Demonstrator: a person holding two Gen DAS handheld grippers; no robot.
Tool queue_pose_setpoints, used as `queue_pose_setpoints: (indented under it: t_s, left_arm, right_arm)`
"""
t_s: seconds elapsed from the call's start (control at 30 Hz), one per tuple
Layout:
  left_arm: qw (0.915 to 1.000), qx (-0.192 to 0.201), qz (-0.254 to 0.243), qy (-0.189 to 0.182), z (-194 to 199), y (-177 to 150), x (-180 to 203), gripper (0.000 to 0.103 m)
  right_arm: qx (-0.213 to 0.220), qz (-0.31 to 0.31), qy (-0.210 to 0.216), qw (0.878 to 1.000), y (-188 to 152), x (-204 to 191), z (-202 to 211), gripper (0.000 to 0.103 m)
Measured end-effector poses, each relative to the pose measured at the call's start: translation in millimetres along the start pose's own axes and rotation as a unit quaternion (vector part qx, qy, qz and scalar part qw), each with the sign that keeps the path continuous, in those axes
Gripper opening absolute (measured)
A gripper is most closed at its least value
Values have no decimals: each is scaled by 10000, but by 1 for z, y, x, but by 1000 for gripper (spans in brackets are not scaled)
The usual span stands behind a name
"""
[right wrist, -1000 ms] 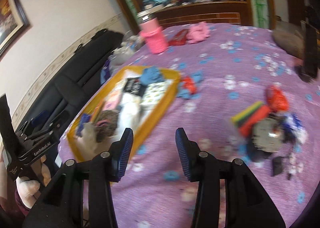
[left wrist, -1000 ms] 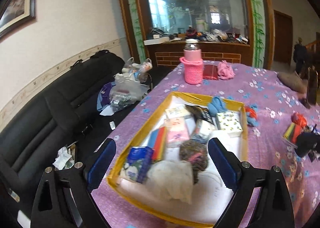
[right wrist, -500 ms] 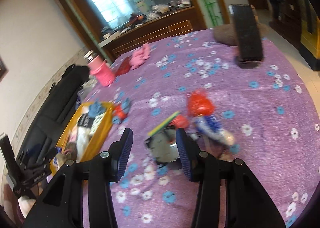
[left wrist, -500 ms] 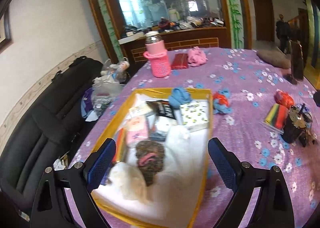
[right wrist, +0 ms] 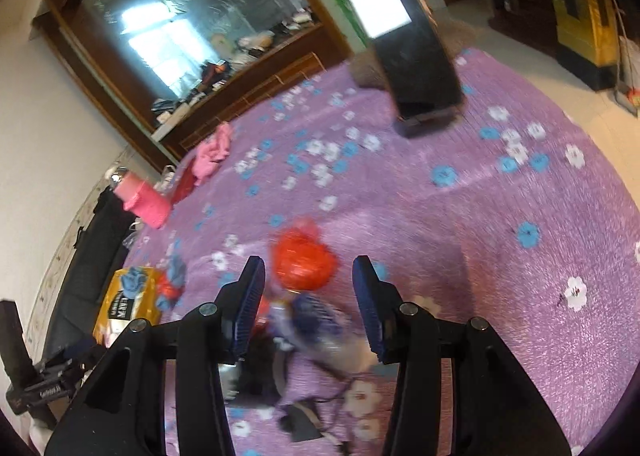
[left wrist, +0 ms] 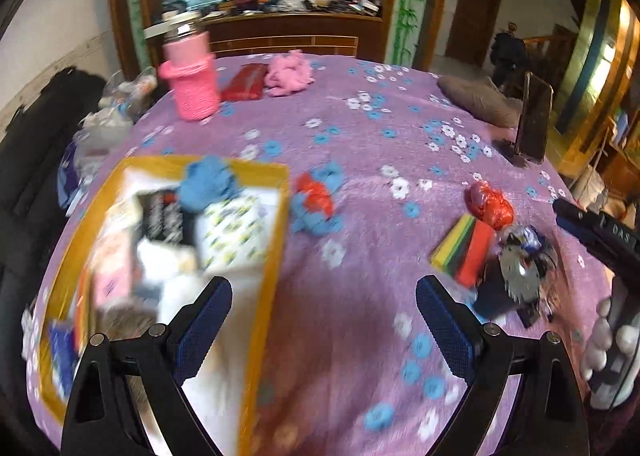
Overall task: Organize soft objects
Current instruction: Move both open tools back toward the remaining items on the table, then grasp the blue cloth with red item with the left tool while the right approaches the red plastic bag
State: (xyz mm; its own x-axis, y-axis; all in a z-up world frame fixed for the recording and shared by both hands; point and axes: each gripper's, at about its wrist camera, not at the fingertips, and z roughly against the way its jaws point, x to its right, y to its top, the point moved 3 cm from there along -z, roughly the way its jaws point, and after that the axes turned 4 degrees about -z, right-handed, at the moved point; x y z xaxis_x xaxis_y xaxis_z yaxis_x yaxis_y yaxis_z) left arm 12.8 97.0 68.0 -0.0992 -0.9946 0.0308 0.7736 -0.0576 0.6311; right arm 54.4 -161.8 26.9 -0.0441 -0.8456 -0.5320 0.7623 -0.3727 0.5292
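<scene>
Red and crinkly, a bunched plastic bag (right wrist: 306, 262) lies on the purple flowered tablecloth (right wrist: 500, 256) just ahead of your right gripper (right wrist: 308, 276), seen in the gap between its fingers (right wrist: 252, 288); the pads do not press on it, and the jaws stand partly spread with nothing pinched. Just below the bag, nearer the camera, sits a blurred heap of small things: a blue-and-white piece (right wrist: 308, 320) and dark bits with cords, too smeared to name.

From your left wrist view the same red bag (left wrist: 490, 204) sits at the right of the table, touching a striped stack of coloured sponges or cloths (left wrist: 464, 252). Your left gripper (left wrist: 324, 316) hangs over bare cloth with its fingers (left wrist: 204, 328) spread wide and empty. Its left finger overlaps the edge of a yellow-rimmed tray (left wrist: 276, 240), which holds soft packs: a blue fluffy piece (left wrist: 210, 182) at the far end, a white pack with yellow dots (left wrist: 232, 232), a dark packet and a pink one, all blurred. Just beside the tray's far right corner lies a red-and-blue soft bundle (left wrist: 316, 200).

Farther back stand a bottle in a pink knitted sleeve (left wrist: 194, 84), a red pouch (left wrist: 244, 82) and a pink fluffy cloth (left wrist: 290, 74). A phone on a stand (left wrist: 534, 120) is upright near the right edge, with a brown cushion (left wrist: 476, 98) behind it.
</scene>
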Motion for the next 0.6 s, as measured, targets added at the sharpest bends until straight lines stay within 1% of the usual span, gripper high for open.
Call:
queue_pose_setpoints:
  t_s: [0.1, 0.2, 0.27, 0.33, 0.37, 0.4, 0.43, 0.47, 0.5, 0.53, 0.57, 0.6]
  left_arm:
    - [9997, -7, -226, -34, -28, 20, 17, 92]
    - [9993, -139, -343, -105, -67, 44, 27, 87]
    - [9987, -230, -447, -114, -92, 59, 30, 85]
    - [9976, -308, -618, -1, -114, 71, 32, 84]
    - [9966, -335, -737, 165, -124, 77, 30, 84]
    - [9957, -376, -800, 274, -134, 80, 29, 81]
    - [9948, -442, -842, 364, -142, 81, 29, 73]
    - [9938, -572, -864, 404, -151, 81, 25, 71]
    - [9930, -675, -894, 376, -156, 79, 26, 56]
    - [9915, -665, -1017, 454, -157, 78, 28, 37]
    - [9898, -703, -1156, 437, -159, 77, 32, 36]
    - [9887, -796, -1216, 359, -161, 75, 36, 32]
  right_arm:
    - [-24, -212, 72, 9997, 2, 9, 1, 43]
    - [51, -148, 62, 9999, 2, 6, 4, 43]
    - [36, -129, 81, 9999, 1, 5, 4, 43]
    - [2, -132, 90, 9999, 0, 5, 2, 43]
    - [-15, -133, 102, 9999, 0, 5, 2, 43]
    - [-27, -135, 94, 9999, 0, 5, 1, 43]
    - [-33, -143, 87, 9999, -1, 5, 0, 43]
    - [-43, -154, 81, 9998, -1, 6, -1, 43]
    - [-55, -167, 77, 9998, -1, 7, -2, 43]
    - [-65, -187, 73, 9998, -1, 7, -2, 43]
    - [-74, -197, 69, 9998, -1, 8, -3, 43]
    - [-90, -208, 62, 9997, -1, 8, -4, 43]
